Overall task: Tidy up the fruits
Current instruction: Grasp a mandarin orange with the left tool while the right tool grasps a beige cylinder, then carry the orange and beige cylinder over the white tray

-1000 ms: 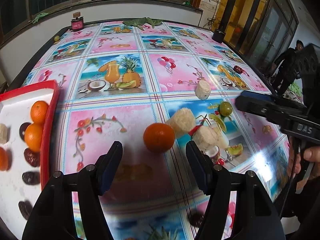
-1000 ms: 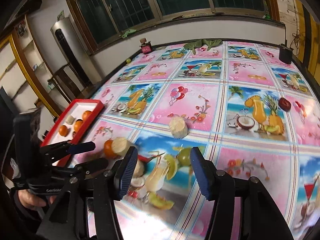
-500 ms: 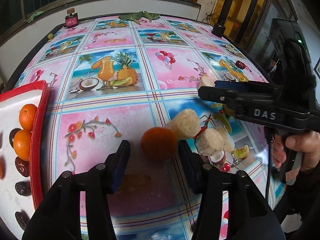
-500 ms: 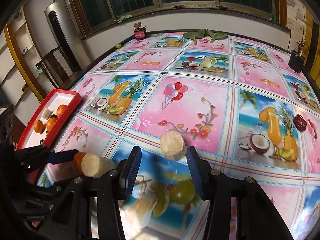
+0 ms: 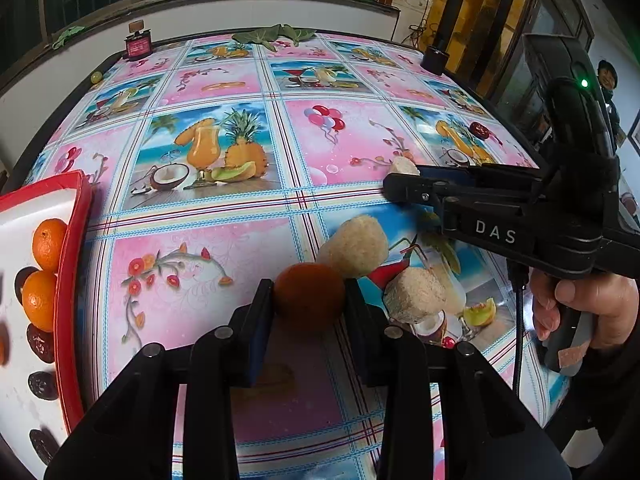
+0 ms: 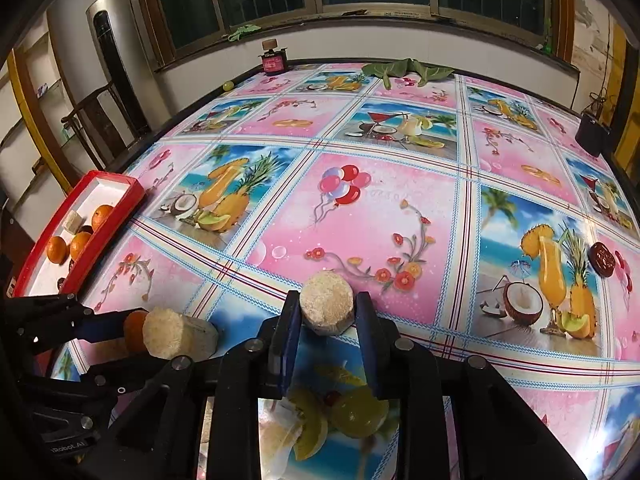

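Observation:
My left gripper (image 5: 309, 294) is shut on an orange (image 5: 309, 297) that rests on the tablecloth. Two beige cut cylinders lie just right of it, one (image 5: 355, 246) touching the orange and one (image 5: 416, 295) nearer. My right gripper (image 6: 327, 312) is shut on a third beige cylinder (image 6: 326, 307) on the table; it also shows in the left wrist view (image 5: 403, 167). The red tray (image 5: 68, 280) at the left holds oranges (image 5: 48, 244), dark dates (image 5: 42, 384) and a beige piece (image 6: 74, 222). A green fruit (image 6: 358, 412) lies under the right gripper.
A dark date (image 6: 602, 259) lies at the right of the table. At the far edge stand a red-labelled bottle (image 6: 274, 60), green leaves (image 6: 404, 69), a small green ball (image 6: 227, 85) and a black cup (image 6: 590, 134).
Both grippers moved forward and closed: the left around the orange, the right around the far beige cylinder. The right gripper swung into the left wrist view.

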